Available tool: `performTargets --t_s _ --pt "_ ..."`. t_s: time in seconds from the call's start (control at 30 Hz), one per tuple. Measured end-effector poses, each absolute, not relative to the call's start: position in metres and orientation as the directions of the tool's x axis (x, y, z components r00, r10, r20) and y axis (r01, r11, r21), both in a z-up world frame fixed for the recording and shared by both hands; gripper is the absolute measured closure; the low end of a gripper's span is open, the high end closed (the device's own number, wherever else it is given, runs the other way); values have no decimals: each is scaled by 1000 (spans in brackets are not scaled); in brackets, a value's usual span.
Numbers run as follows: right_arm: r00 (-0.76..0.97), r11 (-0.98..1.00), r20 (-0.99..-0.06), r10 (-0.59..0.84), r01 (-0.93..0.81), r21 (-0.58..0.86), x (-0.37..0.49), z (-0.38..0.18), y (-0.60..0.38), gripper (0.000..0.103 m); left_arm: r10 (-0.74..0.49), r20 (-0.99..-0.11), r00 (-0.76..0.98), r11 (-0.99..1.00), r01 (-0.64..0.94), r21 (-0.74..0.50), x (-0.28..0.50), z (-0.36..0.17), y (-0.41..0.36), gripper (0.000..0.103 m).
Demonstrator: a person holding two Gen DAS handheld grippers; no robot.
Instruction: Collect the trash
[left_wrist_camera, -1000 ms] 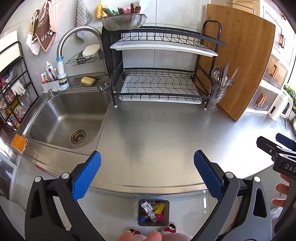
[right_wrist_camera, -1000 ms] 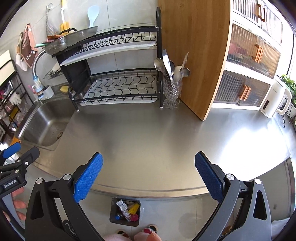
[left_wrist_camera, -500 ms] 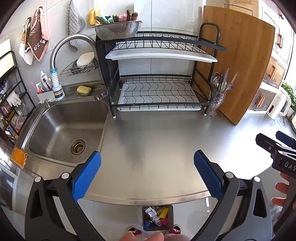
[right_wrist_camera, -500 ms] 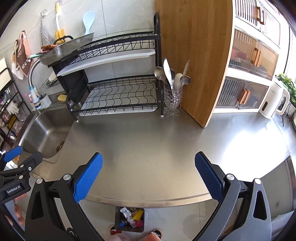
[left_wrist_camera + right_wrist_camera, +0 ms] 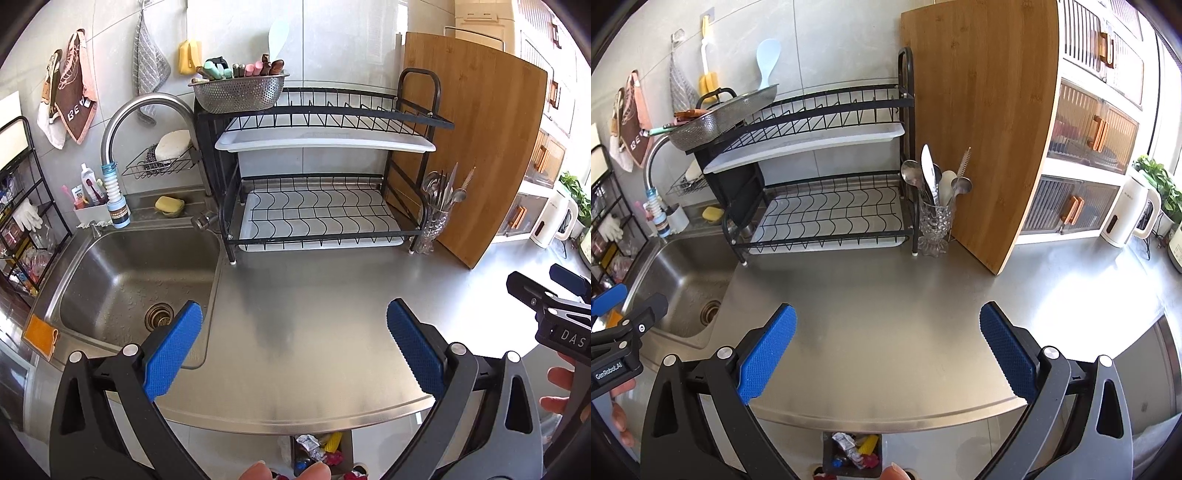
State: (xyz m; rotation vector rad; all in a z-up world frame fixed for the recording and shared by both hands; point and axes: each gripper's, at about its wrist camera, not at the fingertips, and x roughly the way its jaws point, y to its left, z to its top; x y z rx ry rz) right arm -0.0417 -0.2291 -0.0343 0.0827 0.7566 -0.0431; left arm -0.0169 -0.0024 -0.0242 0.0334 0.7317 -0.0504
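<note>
place: home kitchen
sink (image 5: 122, 280): steel, tap (image 5: 140, 110)
worktop (image 5: 923, 314): steel
rack (image 5: 827, 206): for dishes
cutlery (image 5: 932, 184): in glass
kettle (image 5: 1128, 214): far right
board (image 5: 982, 122): leans on wall

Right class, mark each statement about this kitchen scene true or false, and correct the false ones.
1. Both grippers, left gripper and right gripper, are open and hold nothing. True.
2. The trash bin on the floor is empty. False: it holds colourful wrappers.
3. The cutting board lies flat on the counter. False: it stands upright, leaning by the dish rack.
4. Cutlery stands in a glass holder beside the rack. True.
</note>
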Motion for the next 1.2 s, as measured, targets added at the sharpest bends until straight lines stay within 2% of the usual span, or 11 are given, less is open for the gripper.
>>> performTargets --t_s 1.2 --pt "731 996 -682 14 48 73 -30 -31 -225 3 -29 -653 757 999 42 5 -9 -22 3 8"
